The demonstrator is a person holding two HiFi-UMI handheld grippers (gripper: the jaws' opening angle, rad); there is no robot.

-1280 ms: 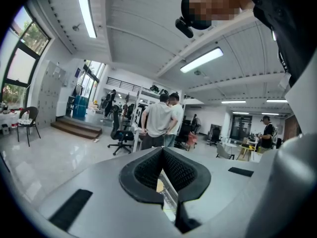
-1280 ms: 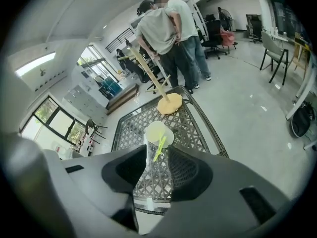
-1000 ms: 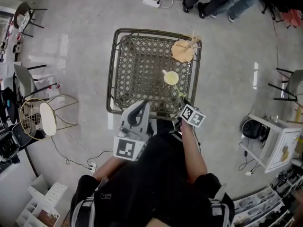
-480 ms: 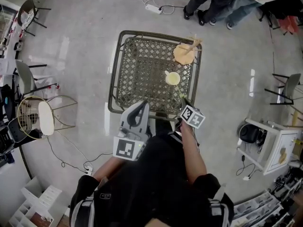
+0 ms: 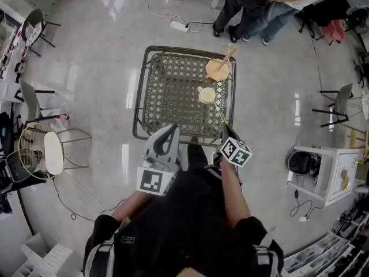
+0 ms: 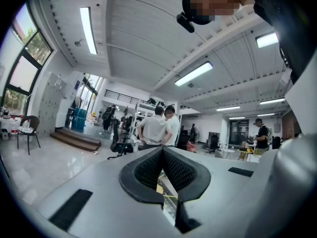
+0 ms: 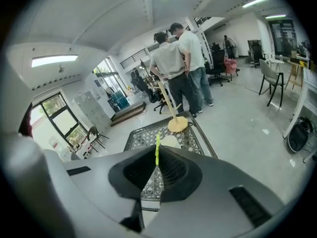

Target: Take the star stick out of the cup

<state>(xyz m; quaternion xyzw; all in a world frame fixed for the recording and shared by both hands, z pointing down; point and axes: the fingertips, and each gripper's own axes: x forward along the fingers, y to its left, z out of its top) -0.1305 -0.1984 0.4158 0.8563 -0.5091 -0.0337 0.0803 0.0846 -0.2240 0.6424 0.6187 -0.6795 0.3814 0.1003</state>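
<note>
Your right gripper (image 7: pixel 157 155) just clamped its jaws on the star stick (image 7: pixel 157 140). Far end probably still sits in the cup (image 5: pixel 207 95), so pull it clear. Left gripper (image 6: pixel 162 157) jaws together, empty.

My cup (image 5: pixel 207 95) stands by the table's (image 5: pixel 167 105) right edge, star stick (image 5: pixel 218 112) in it; wooden stand (image 5: pixel 217 69) behind, far right corner.

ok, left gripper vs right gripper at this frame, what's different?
1. The right gripper is shut on the star stick; the left gripper is shut with nothing between its jaws.
2. The right gripper looks down over the table; the left gripper tilts up, its view mostly ceiling.
Shared: both have their jaws together, and both sit at the table's near edge.
</note>
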